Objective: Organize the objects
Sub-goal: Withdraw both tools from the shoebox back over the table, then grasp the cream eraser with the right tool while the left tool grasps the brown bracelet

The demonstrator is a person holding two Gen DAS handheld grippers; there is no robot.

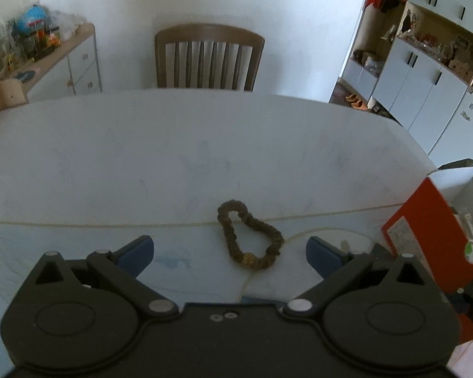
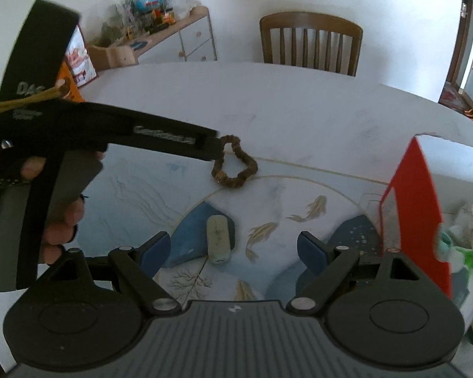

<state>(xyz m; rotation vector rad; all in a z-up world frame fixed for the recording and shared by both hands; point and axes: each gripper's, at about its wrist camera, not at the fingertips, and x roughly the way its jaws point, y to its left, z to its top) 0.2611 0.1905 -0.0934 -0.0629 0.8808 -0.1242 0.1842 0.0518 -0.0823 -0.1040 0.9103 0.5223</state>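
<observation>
A brown fabric scrunchie [image 1: 248, 236] lies flat on the white table [image 1: 173, 163], just ahead of my left gripper [image 1: 230, 250], which is open with nothing between its blue pads. In the right wrist view the same scrunchie [image 2: 235, 165] shows beyond the left gripper's tip, held by a gloved hand [image 2: 60, 220]. My right gripper [image 2: 233, 249] is open above the table mat; a small pale oblong object [image 2: 217, 241] lies just ahead between its fingers, untouched. A red-sided open box [image 2: 416, 214] stands at the right.
The red box [image 1: 432, 236] also stands at the right in the left wrist view. A wooden chair [image 1: 208, 58] is tucked in at the far table edge. A sideboard [image 1: 47, 63] crowded with toys is back left. Crumpled packaging [image 2: 466, 252] lies inside the box.
</observation>
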